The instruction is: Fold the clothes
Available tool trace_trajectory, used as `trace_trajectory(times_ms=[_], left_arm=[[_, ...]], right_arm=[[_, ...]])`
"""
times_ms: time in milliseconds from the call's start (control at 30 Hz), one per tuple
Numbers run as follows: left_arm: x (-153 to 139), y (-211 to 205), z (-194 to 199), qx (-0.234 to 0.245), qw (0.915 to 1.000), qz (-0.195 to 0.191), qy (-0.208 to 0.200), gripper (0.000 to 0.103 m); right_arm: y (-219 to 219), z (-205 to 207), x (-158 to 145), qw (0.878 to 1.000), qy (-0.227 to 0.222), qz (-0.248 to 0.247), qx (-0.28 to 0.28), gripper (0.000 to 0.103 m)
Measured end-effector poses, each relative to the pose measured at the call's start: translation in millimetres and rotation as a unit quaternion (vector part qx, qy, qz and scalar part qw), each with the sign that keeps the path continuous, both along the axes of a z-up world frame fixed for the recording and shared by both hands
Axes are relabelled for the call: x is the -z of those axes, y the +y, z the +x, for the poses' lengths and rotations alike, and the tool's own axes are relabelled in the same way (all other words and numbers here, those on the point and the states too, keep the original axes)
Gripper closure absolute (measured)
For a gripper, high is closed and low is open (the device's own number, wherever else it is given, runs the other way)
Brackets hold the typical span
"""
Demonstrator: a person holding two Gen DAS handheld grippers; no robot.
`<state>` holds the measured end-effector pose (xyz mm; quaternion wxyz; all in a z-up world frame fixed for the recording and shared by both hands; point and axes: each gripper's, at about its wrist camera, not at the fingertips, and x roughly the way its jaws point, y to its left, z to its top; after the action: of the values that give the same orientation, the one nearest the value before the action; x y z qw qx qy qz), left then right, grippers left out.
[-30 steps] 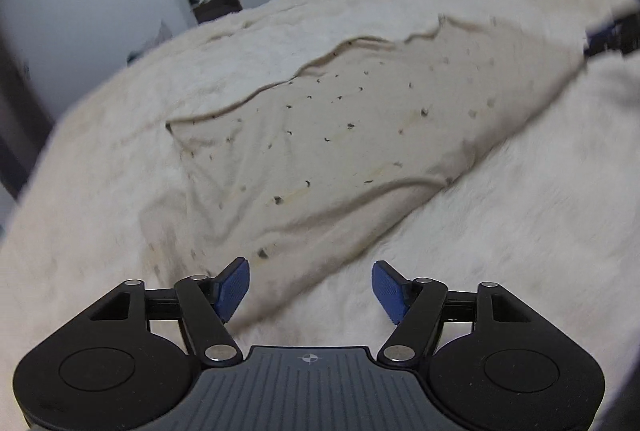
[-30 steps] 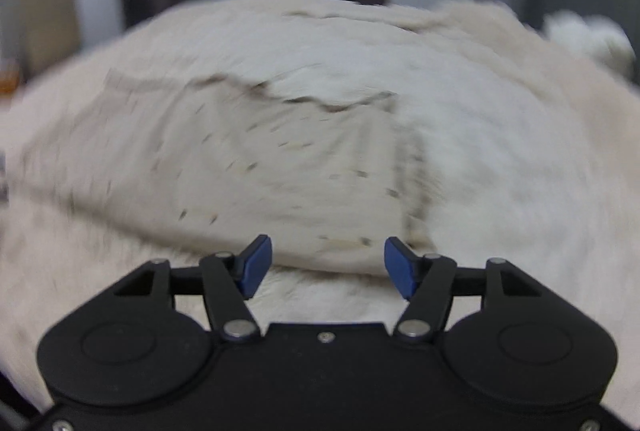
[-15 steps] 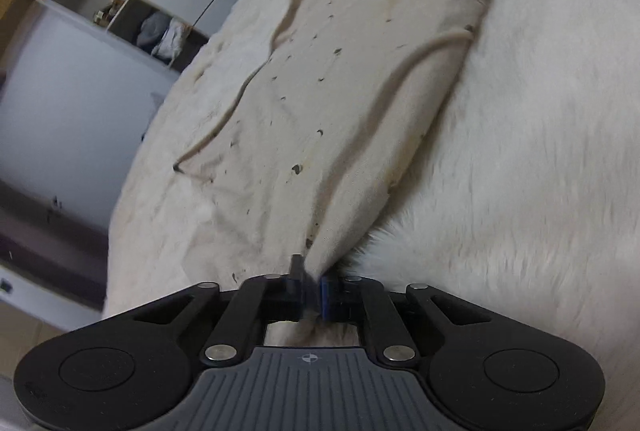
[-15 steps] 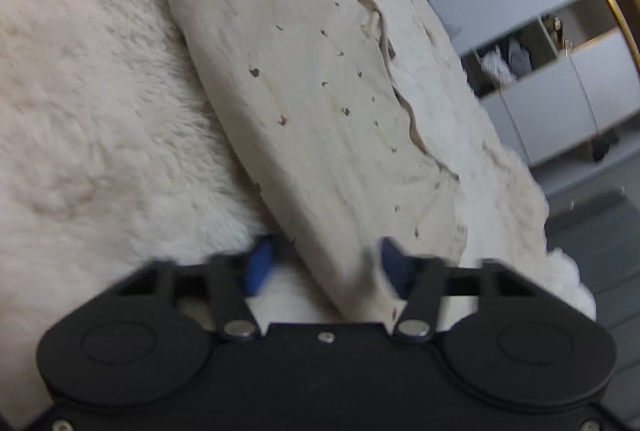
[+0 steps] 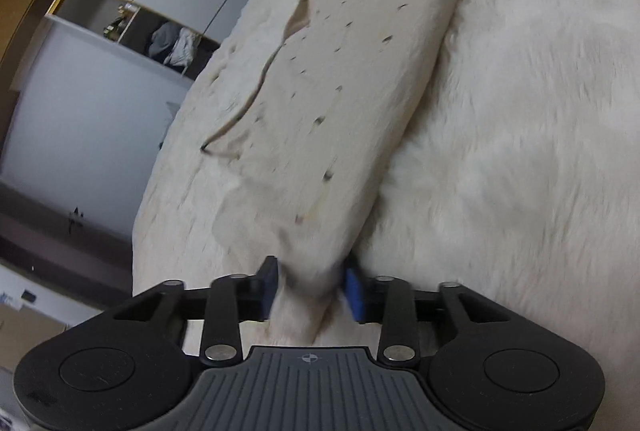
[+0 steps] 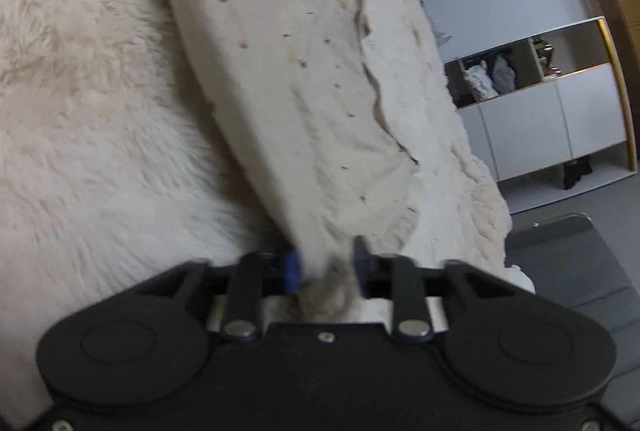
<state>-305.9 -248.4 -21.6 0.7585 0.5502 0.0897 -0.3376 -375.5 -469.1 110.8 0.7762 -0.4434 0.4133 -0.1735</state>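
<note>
Gripping the beige garment [image 5: 352,71] at one end each, left tongs [image 5: 310,289] and right tongs [image 6: 326,267] are closed on bunched cloth; folding seems barely begun, most cloth lying toward 12 o'clock on the bed [image 5: 520,151].

Your right gripper [image 6: 326,269] pinches the garment's near end.
Beige speckled garment [image 6: 288,71] runs from the blue pads [image 6: 293,271] toward 11 o'clock across the white furry blanket [image 6: 92,119]; white cabinet [image 6: 560,119] at 3 o'clock.
</note>
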Motion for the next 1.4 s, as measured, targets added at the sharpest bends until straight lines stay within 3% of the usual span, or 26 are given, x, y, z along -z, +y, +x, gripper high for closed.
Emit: trace_trajectory(times_ms=[100, 200, 300, 467, 867, 1033, 1200, 1400], left_arm=[[-11, 9, 2, -0.025, 0.9990, -0.013, 0.034, 0.065], [-39, 8, 3, -0.063, 0.9903, -0.069, 0.103, 0.064], [-55, 1, -7, -0.060, 0.9871, -0.092, 0.116, 0.063], [-67, -22, -17, -0.036, 0.9875, -0.088, 0.126, 0.060], [-56, -44, -20, -0.002, 0.9896, -0.079, 0.120, 0.060], [-40, -55, -26, 0.028, 0.9920, -0.057, 0.109, 0.058], [-16, -78, -45, 0.077, 0.9934, -0.024, 0.081, 0.053], [15, -87, -36, 0.073, 0.9973, 0.009, 0.004, 0.055]], right_arm=[[0, -9, -3, 1.000, 0.004, 0.002, -0.003, 0.060], [4, -9, -2, 1.000, 0.009, 0.007, -0.001, 0.060], [9, -4, 0, 1.000, 0.016, 0.006, -0.014, 0.060], [16, 4, 2, 0.999, 0.024, 0.005, -0.027, 0.059], [23, 4, -1, 0.999, 0.019, 0.012, -0.031, 0.055], [29, 7, -2, 0.999, 0.017, 0.008, -0.043, 0.055], [43, 15, -1, 0.997, 0.015, 0.002, -0.072, 0.052], [40, 28, 10, 0.996, 0.025, -0.017, -0.085, 0.055]])
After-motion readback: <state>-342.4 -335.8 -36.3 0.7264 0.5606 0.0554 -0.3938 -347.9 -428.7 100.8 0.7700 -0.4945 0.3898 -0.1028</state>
